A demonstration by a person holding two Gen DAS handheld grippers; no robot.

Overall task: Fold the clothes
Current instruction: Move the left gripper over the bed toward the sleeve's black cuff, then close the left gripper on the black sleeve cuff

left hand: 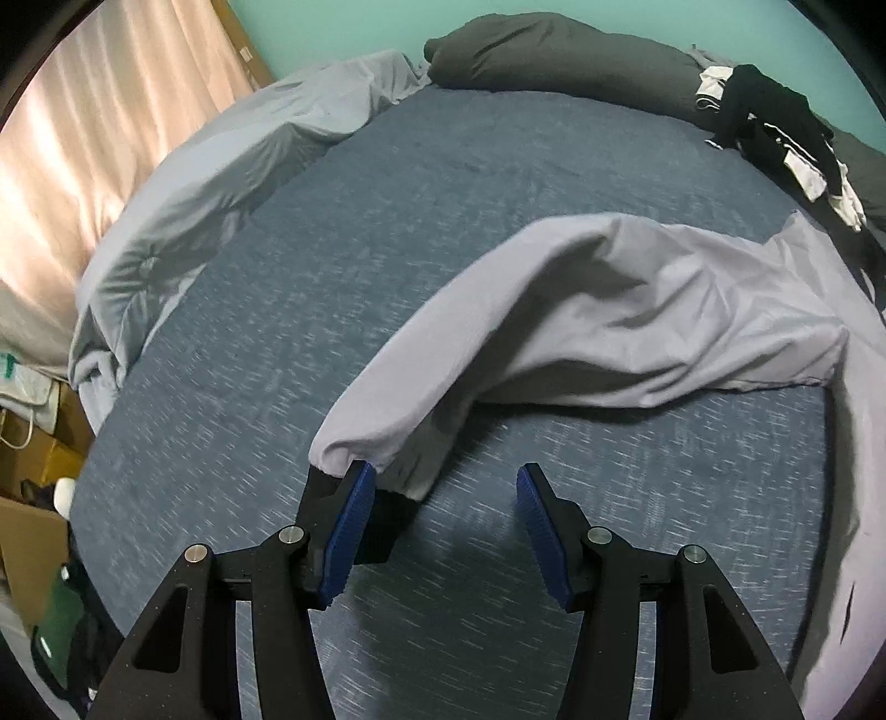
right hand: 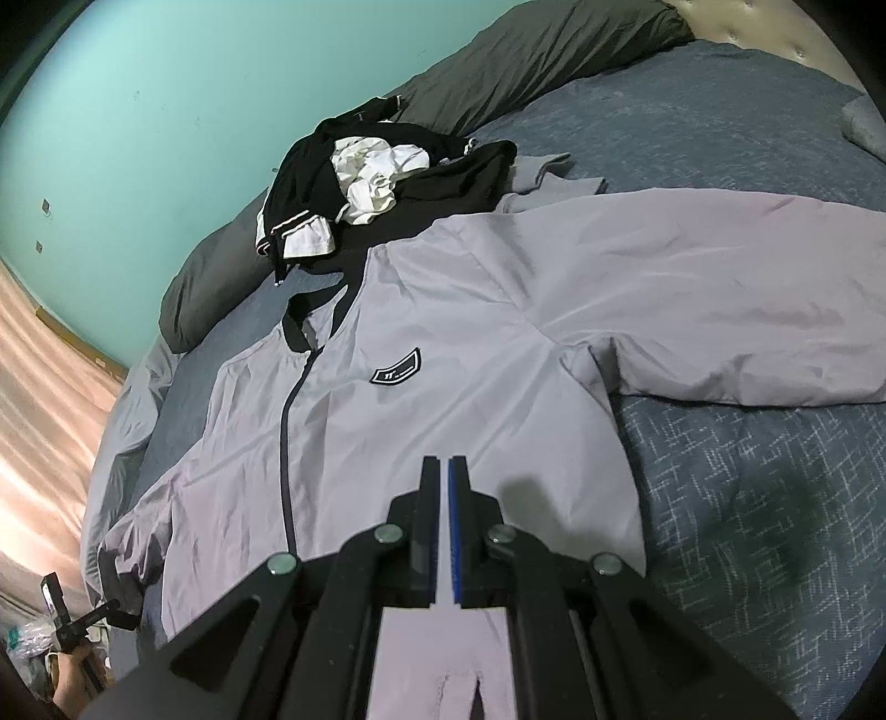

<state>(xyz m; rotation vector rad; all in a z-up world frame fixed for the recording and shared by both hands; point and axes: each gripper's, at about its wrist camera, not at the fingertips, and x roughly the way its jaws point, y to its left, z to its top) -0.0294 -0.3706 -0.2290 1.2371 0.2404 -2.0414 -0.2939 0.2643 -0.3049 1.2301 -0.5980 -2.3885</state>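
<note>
One lilac jacket (right hand: 454,332) lies face up on the bed (right hand: 747,471), zipped, sleeves spread for folding. Your left hand-held gripper (left hand: 440,484) stands wide at the sleeve cuff (left hand: 354,448); your right hand-held gripper (right hand: 448,462) is closed above the hem, holding nothing visible.

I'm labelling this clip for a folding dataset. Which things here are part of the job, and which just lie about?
In the job:
light grey zip jacket with black collar
left gripper, open at its cuff
right gripper, shut

Lying about:
black and white clothes heap
dark grey duvet
cardboard boxes
</note>
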